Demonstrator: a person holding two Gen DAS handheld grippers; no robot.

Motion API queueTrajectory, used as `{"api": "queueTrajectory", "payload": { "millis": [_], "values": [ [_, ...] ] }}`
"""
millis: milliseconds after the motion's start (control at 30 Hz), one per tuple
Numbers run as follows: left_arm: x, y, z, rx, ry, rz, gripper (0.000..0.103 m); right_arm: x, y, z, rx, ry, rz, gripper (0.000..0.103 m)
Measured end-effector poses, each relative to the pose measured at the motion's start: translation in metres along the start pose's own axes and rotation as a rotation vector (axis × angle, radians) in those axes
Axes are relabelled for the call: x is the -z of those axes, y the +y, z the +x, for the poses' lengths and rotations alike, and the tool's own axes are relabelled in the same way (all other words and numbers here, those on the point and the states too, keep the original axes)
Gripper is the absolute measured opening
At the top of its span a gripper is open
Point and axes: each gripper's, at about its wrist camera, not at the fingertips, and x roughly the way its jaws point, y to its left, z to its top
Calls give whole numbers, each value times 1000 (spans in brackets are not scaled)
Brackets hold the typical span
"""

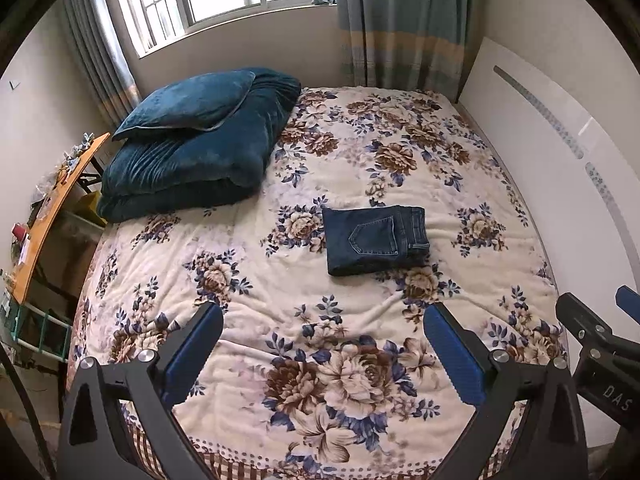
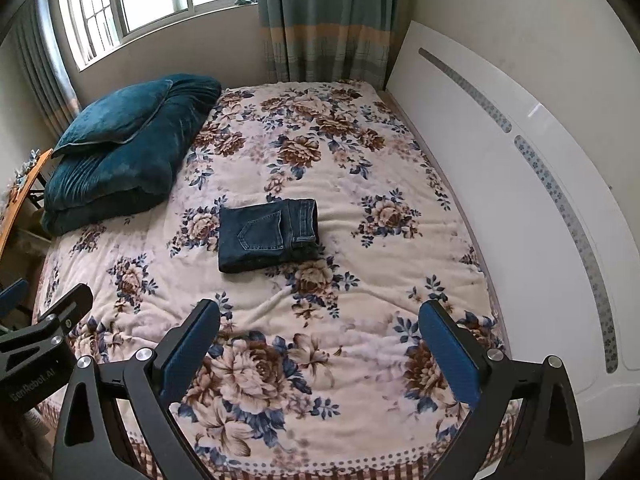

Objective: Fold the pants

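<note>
Bed by window, jeans mid-bed, folded into neat block. Left gripper and right gripper both spread wide, empty, well back. Looks done; maybe just press edges flat.

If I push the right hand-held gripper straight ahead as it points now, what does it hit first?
Probably the floral blanket: the open right hand-held gripper aims down at it, short of the folded jeans. Depth is uncertain.
</note>
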Motion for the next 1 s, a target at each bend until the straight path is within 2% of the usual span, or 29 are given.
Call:
{"api": "queueTrajectory", "payload": {
  "millis": [633,1000],
  "values": [
    [6,4,-3,-22,-53,0,102,5,1,-2,-5,-17,9,102],
    [6,4,-4,-25,-58,1,102,6,2,-3,-3,-18,4,102]
  ]
}}
